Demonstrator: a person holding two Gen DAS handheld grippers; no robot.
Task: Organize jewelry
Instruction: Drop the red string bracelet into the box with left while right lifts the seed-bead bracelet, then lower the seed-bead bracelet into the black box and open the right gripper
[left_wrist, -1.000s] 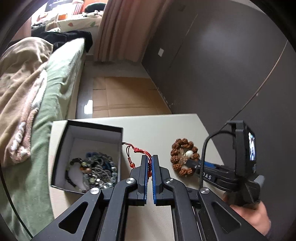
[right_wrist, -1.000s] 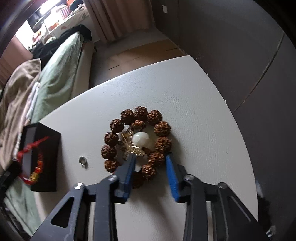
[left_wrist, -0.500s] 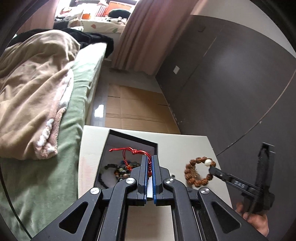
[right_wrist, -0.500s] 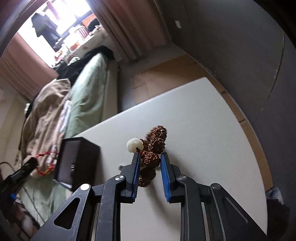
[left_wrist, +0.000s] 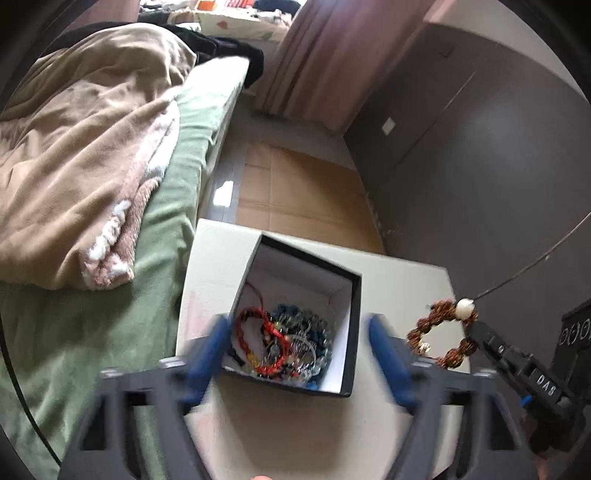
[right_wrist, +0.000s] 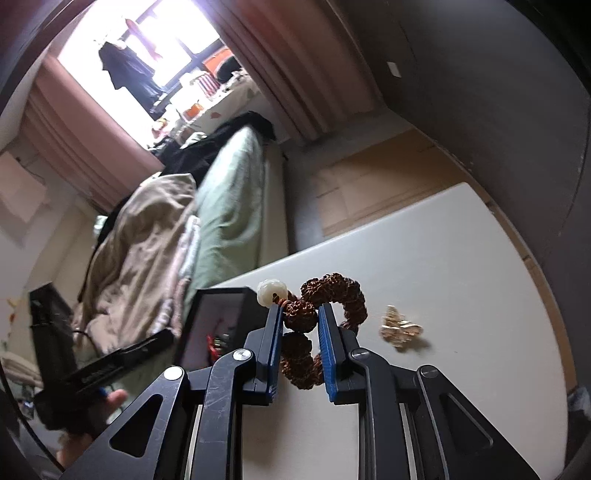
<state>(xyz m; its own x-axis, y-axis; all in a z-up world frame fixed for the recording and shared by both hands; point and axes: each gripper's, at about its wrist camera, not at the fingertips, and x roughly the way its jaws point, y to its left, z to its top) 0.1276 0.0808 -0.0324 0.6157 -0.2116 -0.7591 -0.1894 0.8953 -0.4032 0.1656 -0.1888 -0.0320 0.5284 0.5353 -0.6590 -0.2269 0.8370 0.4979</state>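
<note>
Left gripper (left_wrist: 295, 345) just sprung wide, nothing gripped, above black box (left_wrist: 352, 332); red cord bracelet (left_wrist: 264, 341) inside on other beads. Right gripper (right_wrist: 300, 325) narrowed, clamped on brown bead bracelet (right_wrist: 332, 291), raised off white table (right_wrist: 461, 277) beside box.

Bracelet (right_wrist: 332, 295) — rough, knobbly brown seed beads, matt, with one smooth glossy white bead (right_wrist: 272, 291). Box (left_wrist: 351, 332): matt black card outside, white paper lining. Red cord bracelet (left_wrist: 266, 339) — woven thread. Table (right_wrist: 461, 277): matt off-white, faintly pebbled. Right gripper (right_wrist: 300, 325): blue ribbed pads, black scuffed plastic arms, bright metal screws. Blanket (left_wrist: 85, 147): soft tan fleece.
</note>
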